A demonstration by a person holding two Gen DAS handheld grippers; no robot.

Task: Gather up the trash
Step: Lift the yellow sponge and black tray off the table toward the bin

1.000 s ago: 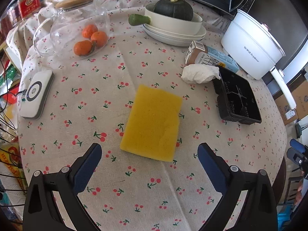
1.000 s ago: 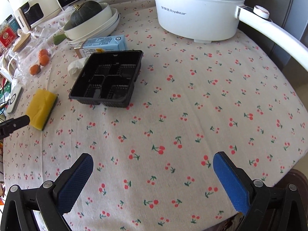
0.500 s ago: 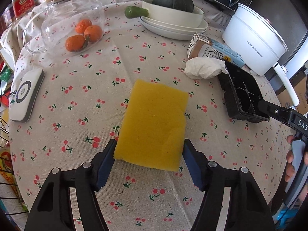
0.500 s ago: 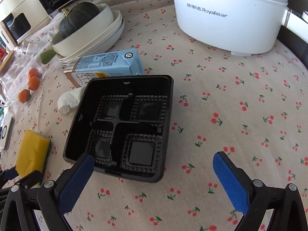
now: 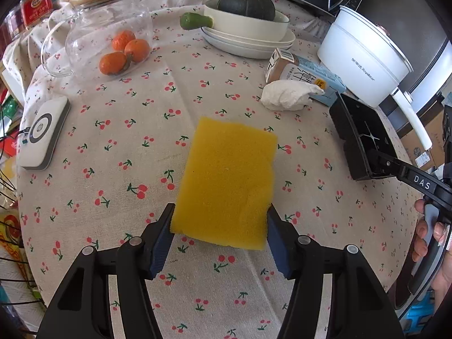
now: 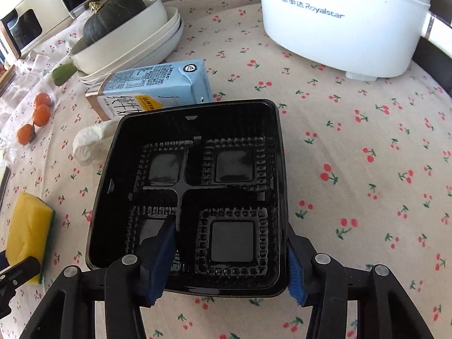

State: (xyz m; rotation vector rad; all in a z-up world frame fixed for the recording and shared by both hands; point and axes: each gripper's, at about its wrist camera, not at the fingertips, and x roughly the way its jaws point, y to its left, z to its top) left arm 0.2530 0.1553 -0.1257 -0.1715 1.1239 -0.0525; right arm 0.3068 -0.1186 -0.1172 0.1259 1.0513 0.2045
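A yellow sponge (image 5: pixel 228 180) lies on the cherry-print tablecloth (image 5: pixel 135 130). My left gripper (image 5: pixel 220 217) is closing on its near end, with both blue pads against the sponge's sides. A black plastic tray (image 6: pixel 195 186) with four compartments sits further right. My right gripper (image 6: pixel 230 234) is closing across its right half: one pad inside against the centre ridge, the other on the outer right wall. A blue milk carton (image 6: pixel 152 90) lies on its side behind the tray, beside a crumpled white tissue (image 5: pixel 285 96).
A white electric pot (image 6: pixel 347 14) stands behind the tray. Stacked white bowls (image 5: pixel 248 36) hold a dark green squash. A glass jar (image 5: pixel 107 36) with oranges lies at the back left, and a white charger (image 5: pixel 42 132) at the left edge. A hand (image 5: pixel 426 234) grips the right tool.
The left jaws came in from wide open onto the sponge. The right gripper moved forward and down to the black tray and narrowed across its right half.
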